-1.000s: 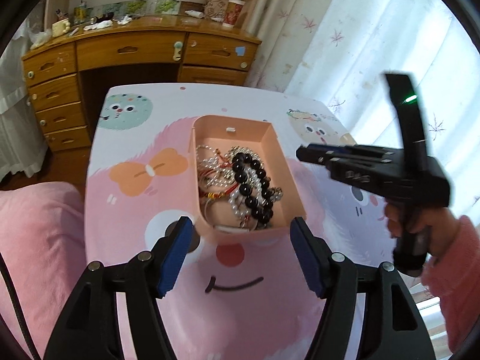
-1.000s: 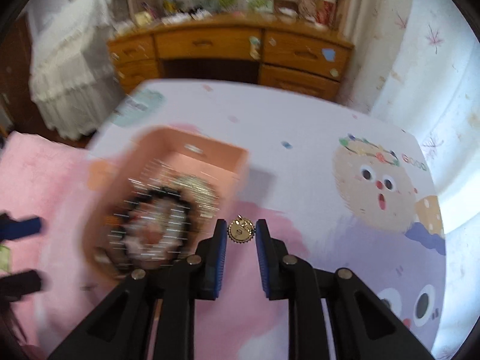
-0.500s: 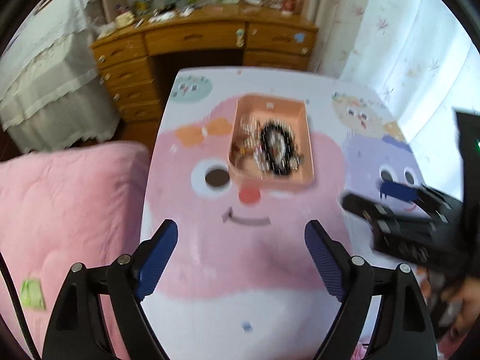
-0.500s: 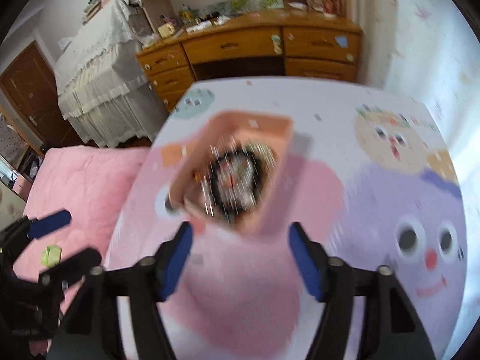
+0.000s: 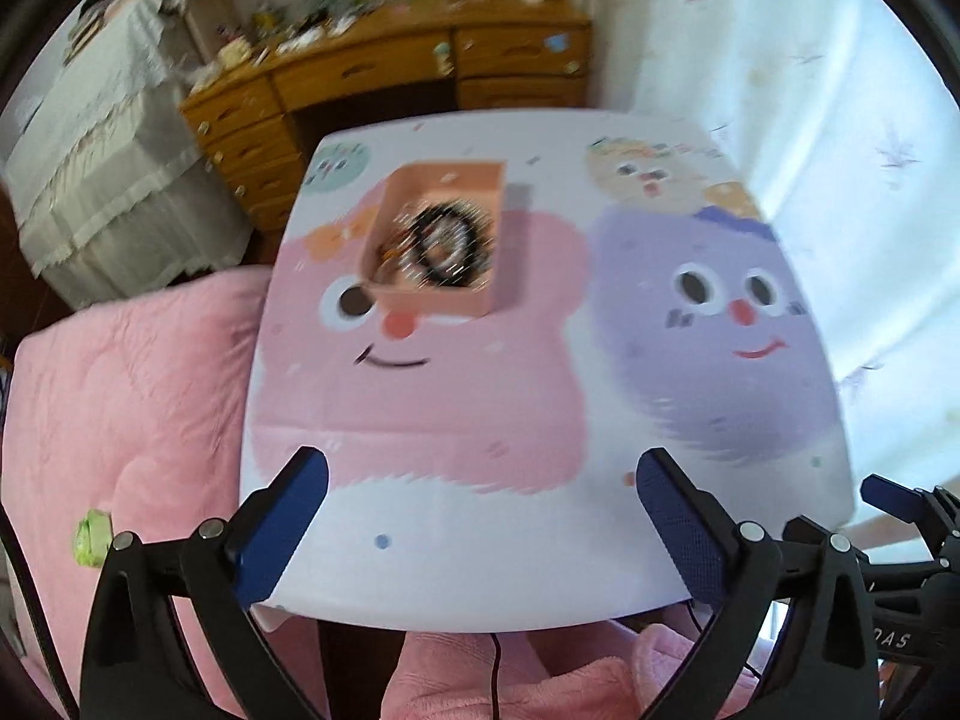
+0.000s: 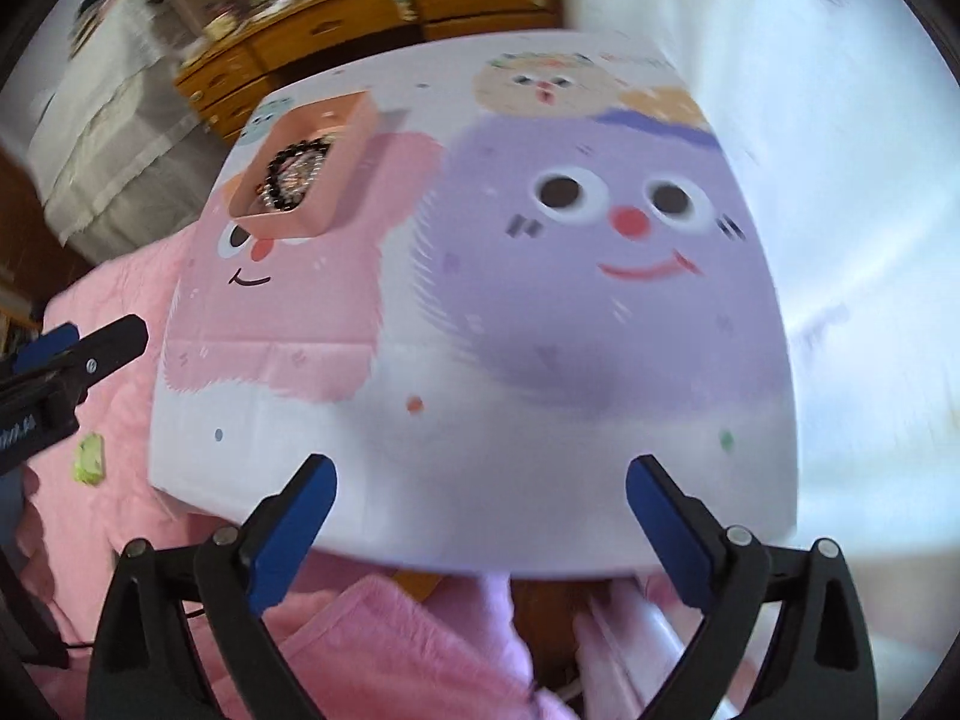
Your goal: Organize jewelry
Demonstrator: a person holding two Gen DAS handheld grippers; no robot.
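1. In the left wrist view, white capital letters stand on the black body of the right gripper [image 5: 900,504] at the lower right edge; only the ending "DAS" can be read, the start being cut off.
2. In the right wrist view, white lettering stands on the black body of the left gripper [image 6: 66,348] at the left edge, too blurred and cropped to read.
3. The cartoon tablecloth [image 6: 480,450] carries small print by the yellowish character at the far edge, blurred beyond reading in both views.
4. No other text, number, or brand is legible.
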